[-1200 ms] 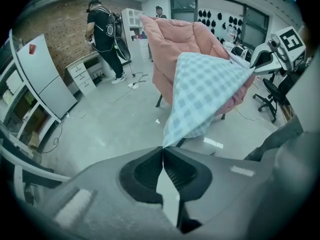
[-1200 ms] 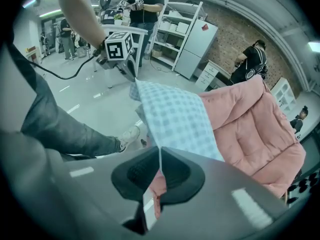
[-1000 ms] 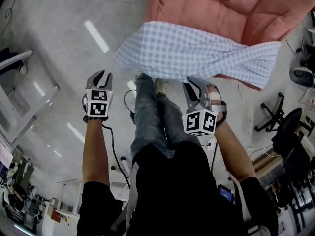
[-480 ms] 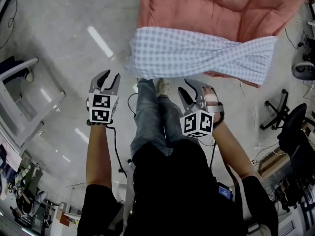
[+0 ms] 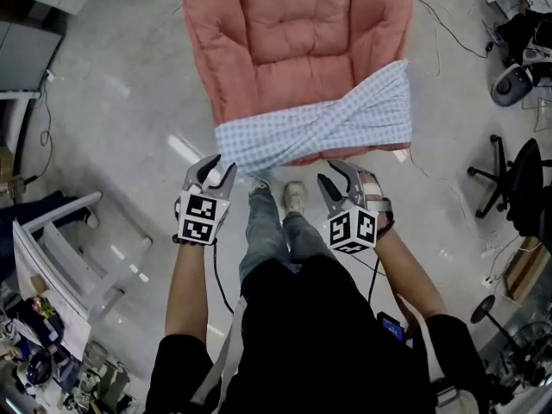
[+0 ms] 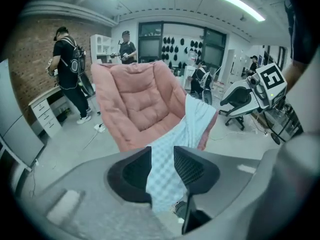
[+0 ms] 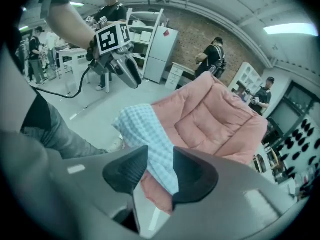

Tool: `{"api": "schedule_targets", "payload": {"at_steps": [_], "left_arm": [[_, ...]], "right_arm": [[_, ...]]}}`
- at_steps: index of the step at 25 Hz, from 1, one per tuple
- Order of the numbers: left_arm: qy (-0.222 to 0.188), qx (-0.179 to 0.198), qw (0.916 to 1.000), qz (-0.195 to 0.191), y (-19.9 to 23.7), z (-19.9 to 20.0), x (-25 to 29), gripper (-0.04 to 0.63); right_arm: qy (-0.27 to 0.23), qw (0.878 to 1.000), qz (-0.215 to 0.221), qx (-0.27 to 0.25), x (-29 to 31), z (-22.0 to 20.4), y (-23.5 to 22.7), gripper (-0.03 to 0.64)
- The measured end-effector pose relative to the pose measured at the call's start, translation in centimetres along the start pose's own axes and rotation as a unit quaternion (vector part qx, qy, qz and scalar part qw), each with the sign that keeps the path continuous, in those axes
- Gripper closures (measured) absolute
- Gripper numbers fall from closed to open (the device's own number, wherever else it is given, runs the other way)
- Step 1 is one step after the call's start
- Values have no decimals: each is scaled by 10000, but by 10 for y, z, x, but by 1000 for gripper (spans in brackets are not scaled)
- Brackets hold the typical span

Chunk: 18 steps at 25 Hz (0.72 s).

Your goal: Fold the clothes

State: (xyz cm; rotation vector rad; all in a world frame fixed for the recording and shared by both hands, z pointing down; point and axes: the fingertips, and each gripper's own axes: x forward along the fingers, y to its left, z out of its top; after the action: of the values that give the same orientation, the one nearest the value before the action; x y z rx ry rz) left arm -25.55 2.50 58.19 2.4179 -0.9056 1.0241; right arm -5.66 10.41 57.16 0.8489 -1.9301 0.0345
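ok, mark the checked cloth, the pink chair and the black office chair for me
checked cloth (image 5: 332, 126), head view, middle of the fabric, at the twist.
pink chair (image 5: 293, 33), head view, quilted padding above the cloth.
black office chair (image 5: 528, 188), head view, its dark seat at the right edge.

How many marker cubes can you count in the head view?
2. One cube sits on the left gripper, the other cube on the right gripper. None looks hidden.

Pink padded lounger (image 5: 293, 50), black office chair (image 5: 523, 190), perhaps a white rack (image 5: 73, 257)
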Motion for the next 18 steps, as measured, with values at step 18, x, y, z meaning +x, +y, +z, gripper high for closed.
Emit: {"api": "schedule_targets", "payload": {"at_steps": [18], "left_arm": [[-443, 1412, 9707, -1894, -101, 221, 44, 459]], "right_arm": [[643, 9631, -2035, 1640, -130, -38, -169, 485]]}}
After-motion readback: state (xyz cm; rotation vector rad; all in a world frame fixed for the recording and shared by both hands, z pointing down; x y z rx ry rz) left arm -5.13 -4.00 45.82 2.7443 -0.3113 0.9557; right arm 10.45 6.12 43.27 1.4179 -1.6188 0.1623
